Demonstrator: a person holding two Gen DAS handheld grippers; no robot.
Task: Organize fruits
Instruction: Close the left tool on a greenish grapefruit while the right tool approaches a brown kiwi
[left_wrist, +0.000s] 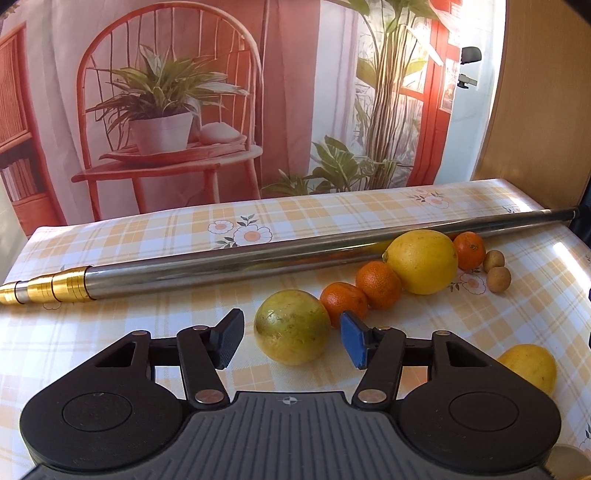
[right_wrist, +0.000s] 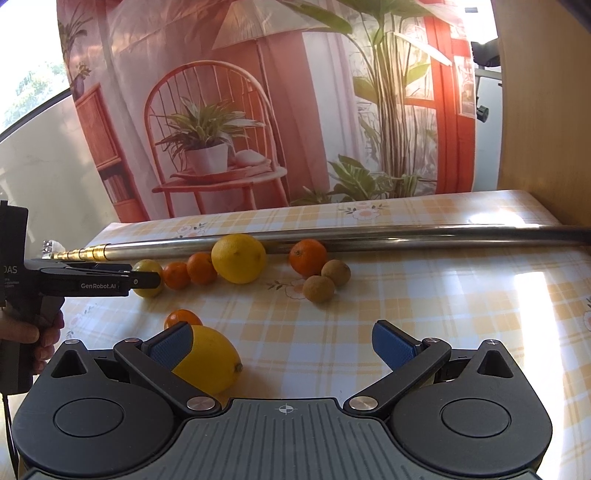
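your left tool (left_wrist: 291, 341) is spread wide and empty, straddling the greenish lemon (left_wrist: 291, 326) at frame centre. your right tool (right_wrist: 284, 349), also wide open and empty, has a yellow lemon (right_wrist: 210, 360) beside its left finger.

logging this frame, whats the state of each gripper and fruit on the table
left gripper: open, around the greenish lemon, not touching
right gripper: open, holding nothing
greenish lemon: on the table, at the row's end
big lemon: in the row by the metal pole
loose lemon: apart from the row, by the right gripper's finger
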